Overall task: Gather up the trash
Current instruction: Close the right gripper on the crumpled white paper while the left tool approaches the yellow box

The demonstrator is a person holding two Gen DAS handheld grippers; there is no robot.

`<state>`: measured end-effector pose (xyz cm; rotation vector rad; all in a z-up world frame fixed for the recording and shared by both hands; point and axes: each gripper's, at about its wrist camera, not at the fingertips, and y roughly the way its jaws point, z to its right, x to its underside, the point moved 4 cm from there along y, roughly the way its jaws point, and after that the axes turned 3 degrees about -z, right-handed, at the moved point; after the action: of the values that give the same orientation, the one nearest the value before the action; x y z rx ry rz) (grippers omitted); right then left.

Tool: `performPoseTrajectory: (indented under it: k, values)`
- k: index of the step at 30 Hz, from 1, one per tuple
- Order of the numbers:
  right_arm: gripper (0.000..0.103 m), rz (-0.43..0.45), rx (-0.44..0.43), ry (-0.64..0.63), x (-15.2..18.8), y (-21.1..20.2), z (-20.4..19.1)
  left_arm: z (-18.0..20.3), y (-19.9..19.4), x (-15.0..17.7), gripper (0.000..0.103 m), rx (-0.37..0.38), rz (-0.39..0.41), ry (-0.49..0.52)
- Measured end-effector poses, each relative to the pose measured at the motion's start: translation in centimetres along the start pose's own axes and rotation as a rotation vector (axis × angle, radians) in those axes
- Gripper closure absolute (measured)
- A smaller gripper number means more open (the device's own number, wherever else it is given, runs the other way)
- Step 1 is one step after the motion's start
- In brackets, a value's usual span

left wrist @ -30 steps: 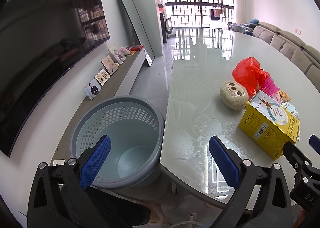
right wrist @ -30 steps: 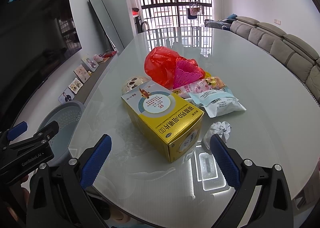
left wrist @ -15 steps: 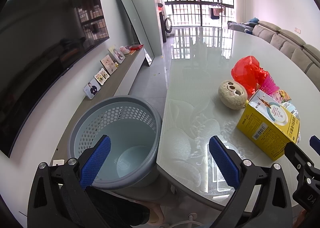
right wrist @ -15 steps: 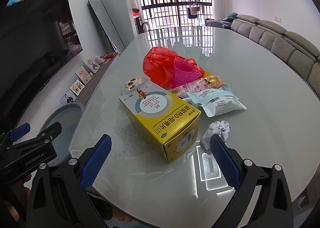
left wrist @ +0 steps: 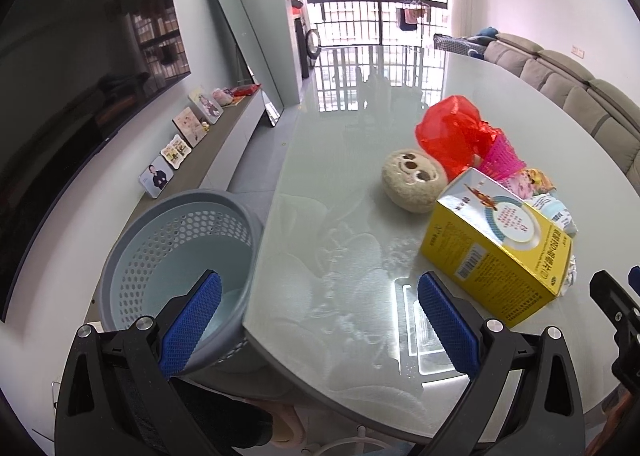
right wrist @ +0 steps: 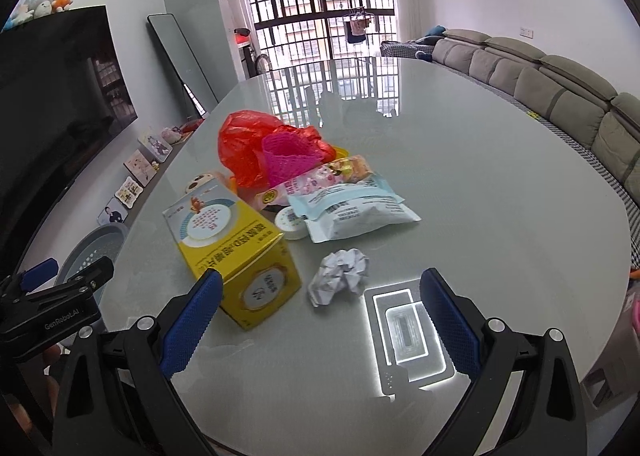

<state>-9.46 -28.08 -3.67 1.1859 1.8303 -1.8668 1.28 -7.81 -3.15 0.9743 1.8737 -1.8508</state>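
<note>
A grey perforated bin [left wrist: 172,256] stands on the floor at the table's left edge; it also shows in the right wrist view [right wrist: 94,248]. On the table lie a yellow box [right wrist: 236,252] [left wrist: 496,252], a crumpled white paper ball [right wrist: 340,276], a white-blue packet [right wrist: 352,212], a pink snack wrapper [right wrist: 320,180], a red plastic bag [right wrist: 248,144] [left wrist: 452,136] and a pink net cup [right wrist: 288,160]. My left gripper [left wrist: 318,324] is open and empty over the table's near edge beside the bin. My right gripper [right wrist: 320,320] is open and empty, just short of the paper ball.
A round beige plush face [left wrist: 412,180] lies next to the box. A small white lid [right wrist: 290,222] sits by the packet. The glass table [right wrist: 480,176] stretches far back. A sofa [right wrist: 560,96] runs along the right, a TV [left wrist: 80,96] and shelf with photos on the left.
Both grippers have shifted right and forward over the table. The box now sits at the right gripper's left finger and the paper ball lies between its fingers' line. Both remain open.
</note>
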Motion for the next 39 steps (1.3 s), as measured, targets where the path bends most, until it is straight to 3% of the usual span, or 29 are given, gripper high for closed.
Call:
performPoseTrajectory:
  k: [8, 18, 29, 31, 35, 39]
  values:
    - [0.009, -0.043, 0.051, 0.002, -0.2, 2.1, 3.4, 2.7, 0.1, -0.5, 0.006, 0.024, -0.005, 0.019]
    - [0.009, -0.158, 0.002, -0.018, 0.1, 6.5, 4.0, 4.9, 0.3, -1.1, 0.006, 0.023, -0.003, 0.024]
    - [0.010, -0.195, -0.035, -0.051, -0.3, 8.2, 2.9, 6.0, 0.3, -1.5, 0.006, 0.021, -0.009, 0.024]
    - [0.019, -0.197, -0.032, -0.052, -0.4, 8.2, 2.9, 6.0, 0.3, -1.5, 0.006, 0.022, -0.009, 0.024]
    - [0.026, -0.206, -0.033, -0.059, -0.3, 8.4, 2.7, 6.2, 0.2, -1.7, 0.006, 0.029, -0.008, 0.019]
    - [0.040, -0.199, -0.050, -0.072, -0.3, 8.2, 2.4, 6.6, 0.1, -1.8, 0.006, 0.046, -0.011, 0.018]
